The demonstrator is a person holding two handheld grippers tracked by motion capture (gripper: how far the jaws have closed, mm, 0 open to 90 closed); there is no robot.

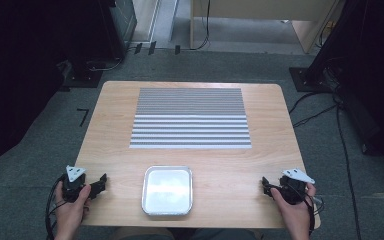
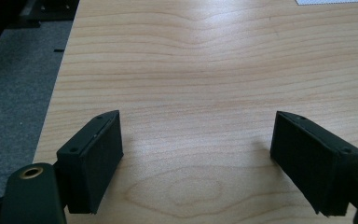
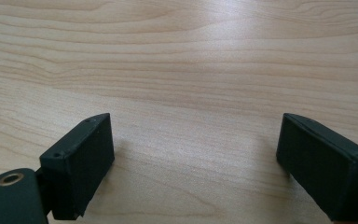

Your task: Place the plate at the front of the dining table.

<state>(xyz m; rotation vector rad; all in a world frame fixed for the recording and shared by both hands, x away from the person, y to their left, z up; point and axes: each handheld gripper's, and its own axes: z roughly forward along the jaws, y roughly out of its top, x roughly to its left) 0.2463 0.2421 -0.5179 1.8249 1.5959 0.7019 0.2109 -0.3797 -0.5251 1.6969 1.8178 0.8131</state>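
Observation:
A shallow silver tray [image 1: 167,209] sits empty at the front middle of the wooden table [image 1: 115,135]. Behind it lies a grey-and-white striped mat [image 1: 190,118]. My left gripper [image 1: 101,181] rests at the table's front left corner, held by a hand, jaws pointing toward the tray. In the left gripper view my left gripper [image 2: 196,154] stands open over bare wood. My right gripper [image 1: 264,184] rests at the front right, also aimed inward. Seen in the right gripper view, my right gripper [image 3: 193,158] is open with nothing between its jaws.
Grey carpet [image 1: 45,135] surrounds the table. Black stands and cables [image 1: 330,95] lie at the right, dark equipment at the left, and wooden furniture [image 1: 260,15] stands at the back.

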